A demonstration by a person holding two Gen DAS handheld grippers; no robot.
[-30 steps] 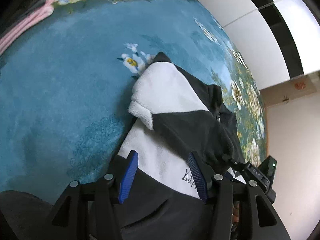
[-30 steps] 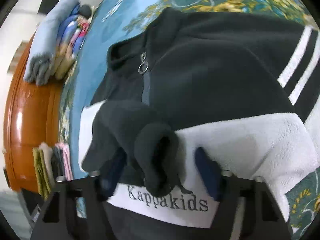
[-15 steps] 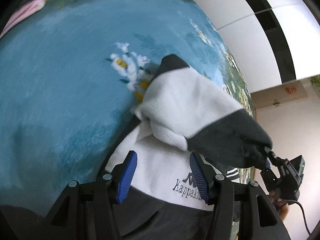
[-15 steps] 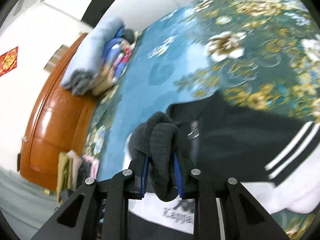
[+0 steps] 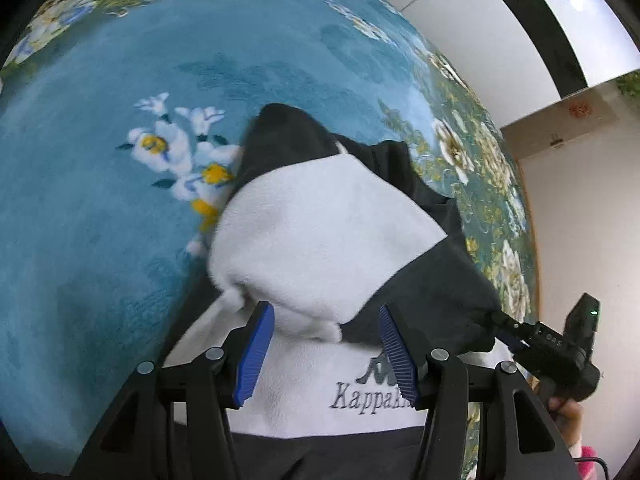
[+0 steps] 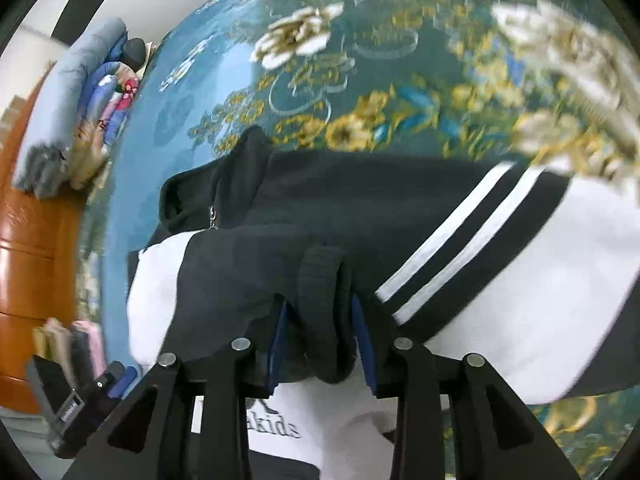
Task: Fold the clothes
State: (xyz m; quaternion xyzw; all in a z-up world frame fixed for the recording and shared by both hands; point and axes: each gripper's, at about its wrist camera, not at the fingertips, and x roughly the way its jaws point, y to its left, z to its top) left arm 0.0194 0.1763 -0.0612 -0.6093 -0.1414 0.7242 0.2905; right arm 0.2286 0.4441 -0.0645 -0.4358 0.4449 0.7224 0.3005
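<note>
A black and white fleece jacket with a grey Kappakids logo lies on a blue floral carpet. Its sleeve, white with a black end, is drawn across the chest. My right gripper is shut on the sleeve's ribbed black cuff, held just above the jacket front; it also shows at the right edge of the left wrist view as the right gripper. My left gripper hovers open over the white chest panel, its blue pads apart with the sleeve fold lying between them, ungripped.
Folded blankets and clothes are piled at the carpet's far edge beside orange wooden furniture. More folded garments sit lower left. White walls border the carpet. A hand holds the right gripper's handle.
The right gripper shut on the black cuff, lifted it, then carried the sleeve across the jacket's chest and lowered it. The left gripper stayed open over the logo.
</note>
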